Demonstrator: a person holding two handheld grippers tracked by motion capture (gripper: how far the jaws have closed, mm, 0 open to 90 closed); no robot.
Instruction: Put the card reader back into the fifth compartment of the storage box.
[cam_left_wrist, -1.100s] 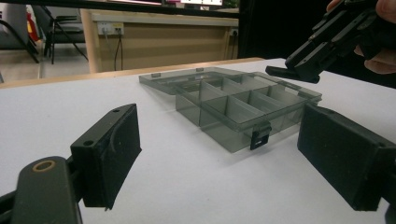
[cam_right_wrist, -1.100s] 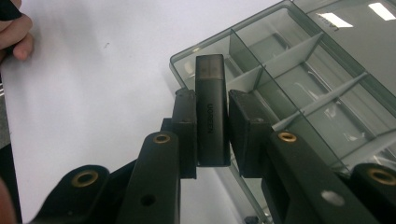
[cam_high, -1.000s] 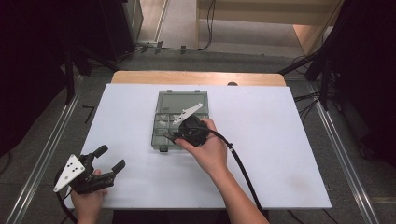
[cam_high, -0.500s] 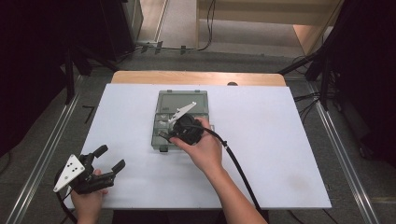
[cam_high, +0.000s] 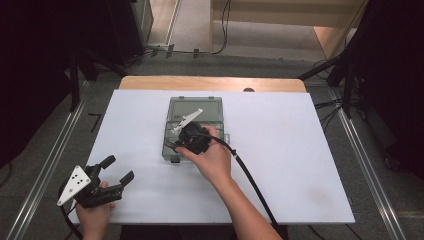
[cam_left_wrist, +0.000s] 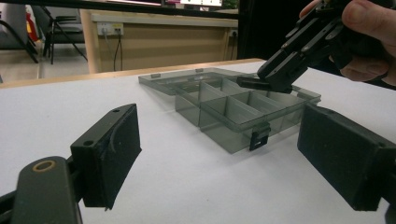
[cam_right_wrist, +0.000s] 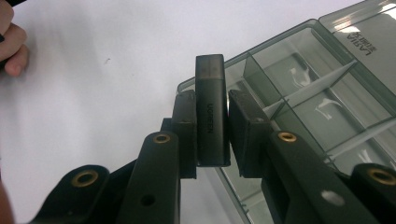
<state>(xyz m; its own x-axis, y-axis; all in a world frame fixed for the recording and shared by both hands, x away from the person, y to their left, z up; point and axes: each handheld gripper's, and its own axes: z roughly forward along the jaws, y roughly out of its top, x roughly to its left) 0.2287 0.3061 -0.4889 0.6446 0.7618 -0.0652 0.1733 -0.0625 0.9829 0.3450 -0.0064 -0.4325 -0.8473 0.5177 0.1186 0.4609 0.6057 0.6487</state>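
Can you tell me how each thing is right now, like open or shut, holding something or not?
Organizer box: lid open, laid flat; compartments in view look empty.
Right gripper: shut on a black USB stick, over the box.
Left gripper: open, holding nothing.
Table: white top.

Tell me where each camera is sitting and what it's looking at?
High view: above the person's side, looking forward and down on the white table; both forearms enter from the bottom.
Left gripper view: rides the left gripper, low over the table, looking across at the compartment box; its own open jaws frame the picture.
Right gripper view: rides the right gripper, looking down past the box's edge; its jaws pinch a small dark stick.
Shared: all three show the box, and the left gripper view also catches the right gripper with its stick.
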